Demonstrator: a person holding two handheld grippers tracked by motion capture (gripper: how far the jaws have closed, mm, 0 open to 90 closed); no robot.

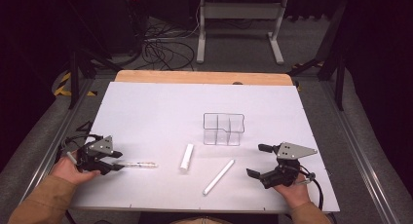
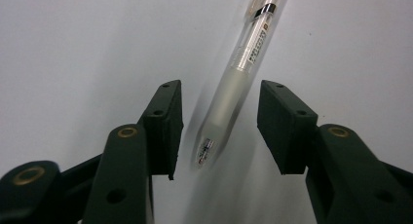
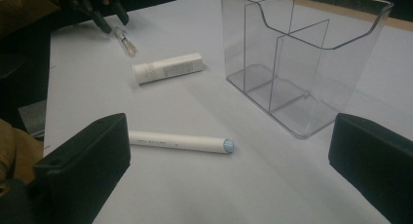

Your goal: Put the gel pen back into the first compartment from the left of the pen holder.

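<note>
On the white table top (image 1: 146, 107), near its left front corner, the left gripper (image 1: 118, 161) is reaching around a clear ballpoint pen (image 1: 141, 164). The pen is lying flat, and in the left gripper view its rubber grip end (image 2: 221, 109) is sitting between the two black pads (image 2: 168, 121), with a gap on each side, so the jaws are standing apart and nothing is clamped yet. The step in hand seems to be the picking up of this pen. The next move is calling for closing the jaws squarely on the grip section, then lifting. The right gripper (image 1: 255, 160) is resting at the right with its jaws wide apart, holding nothing. A white marker (image 1: 218, 177), a white tube (image 1: 186, 157) and a clear divided organizer (image 1: 223, 129) are waiting between the hands.
</note>
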